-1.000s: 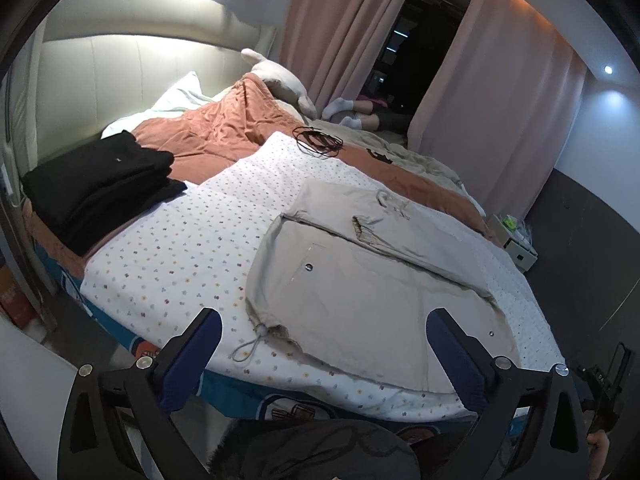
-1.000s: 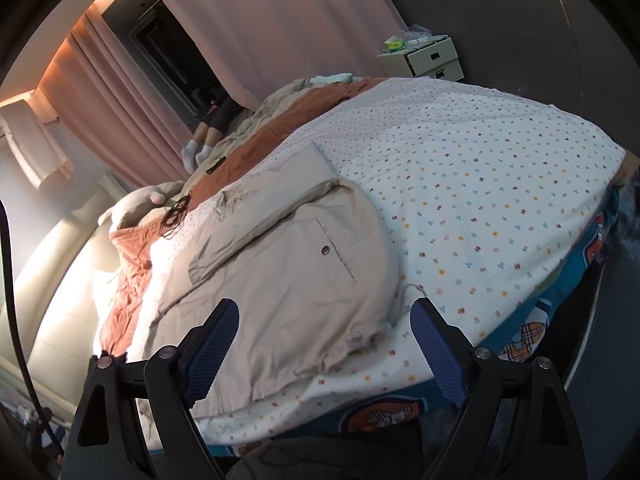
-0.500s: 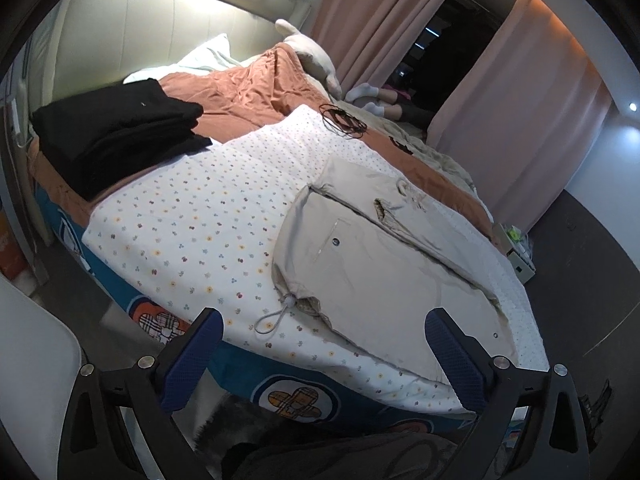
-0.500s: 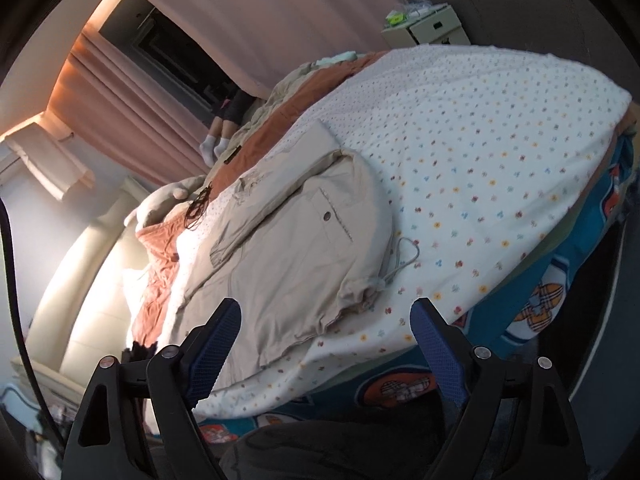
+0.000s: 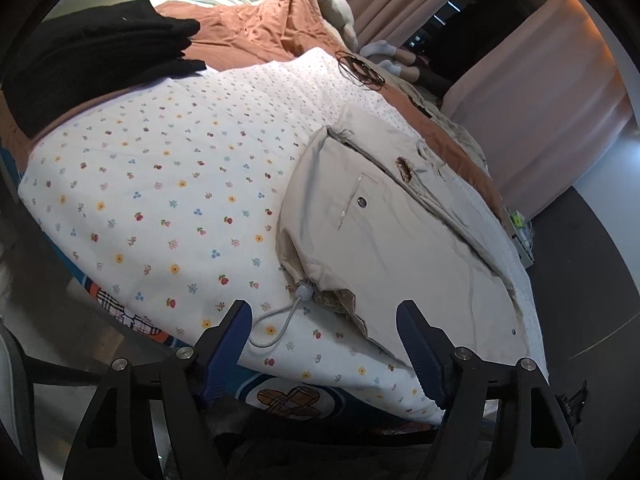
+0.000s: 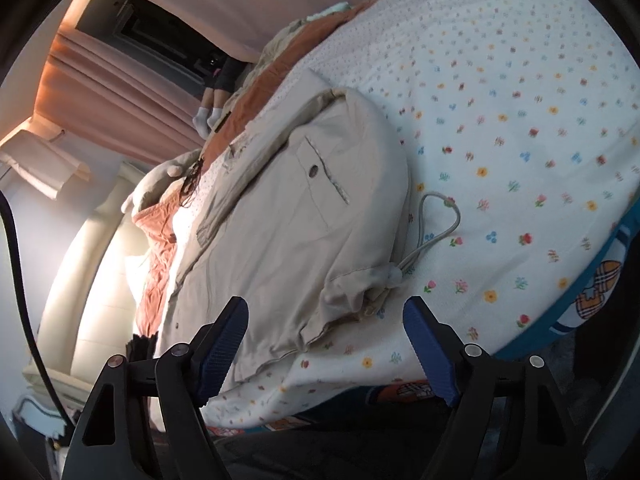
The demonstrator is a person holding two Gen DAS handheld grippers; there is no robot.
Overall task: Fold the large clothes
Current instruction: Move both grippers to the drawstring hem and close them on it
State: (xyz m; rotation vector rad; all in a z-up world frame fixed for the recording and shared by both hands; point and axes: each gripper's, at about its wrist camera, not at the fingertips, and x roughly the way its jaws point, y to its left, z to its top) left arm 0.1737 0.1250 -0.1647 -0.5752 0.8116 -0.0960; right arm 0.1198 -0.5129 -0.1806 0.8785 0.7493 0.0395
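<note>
While the bed (image 5: 132, 168) carried it near the foot edge, the beige jacket (image 5: 404, 248) was laid with its long axis running away from both grippers. Spread, empty jaws were held by the left gripper (image 5: 324, 340) and right gripper (image 6: 326, 340) just before the jacket's gathered hem corner, beside its drawcord (image 6: 434, 226).

Left tool (image 5: 324, 334) spread, empty, near beige jacket (image 5: 400, 236) hem; contact unclear.

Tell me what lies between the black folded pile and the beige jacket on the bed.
In the left wrist view, only bare flower-print sheet separates the black folded pile from the beige jacket.
</note>
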